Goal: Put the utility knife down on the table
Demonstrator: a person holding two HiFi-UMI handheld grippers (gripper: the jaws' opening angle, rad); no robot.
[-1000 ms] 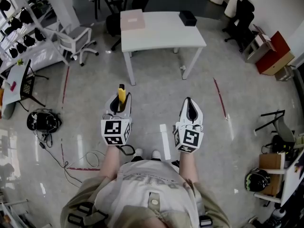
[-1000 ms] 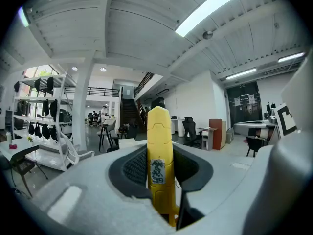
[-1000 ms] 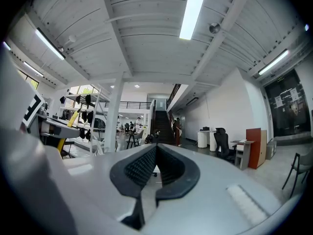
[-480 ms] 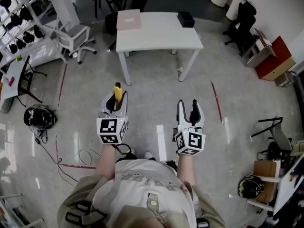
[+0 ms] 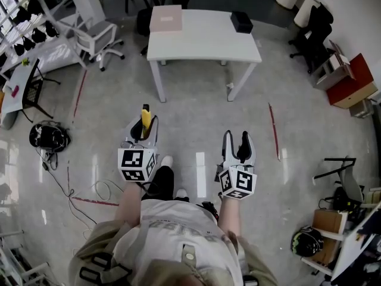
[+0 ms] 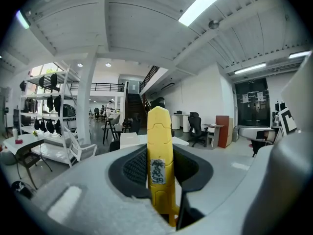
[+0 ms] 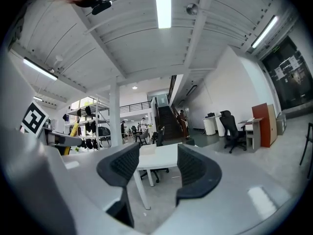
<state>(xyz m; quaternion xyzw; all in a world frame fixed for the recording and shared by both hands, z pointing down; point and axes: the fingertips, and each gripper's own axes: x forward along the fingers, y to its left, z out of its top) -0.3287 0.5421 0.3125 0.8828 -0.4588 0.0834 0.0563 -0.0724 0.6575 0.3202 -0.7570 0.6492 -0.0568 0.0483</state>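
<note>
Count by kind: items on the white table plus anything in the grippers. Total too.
Boxes: 2, a pink box and a black box, both on the white table
Utility knife: 1, yellow, in the left gripper; the right gripper is empty
Total: 3

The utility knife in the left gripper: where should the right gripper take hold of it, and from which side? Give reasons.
Probably the free end of the utility knife that sticks out past the left gripper, which clamps its lower body. The right gripper, its jaws just opened with nothing between them, should come from its own side, closing across the narrow straight body.
</note>
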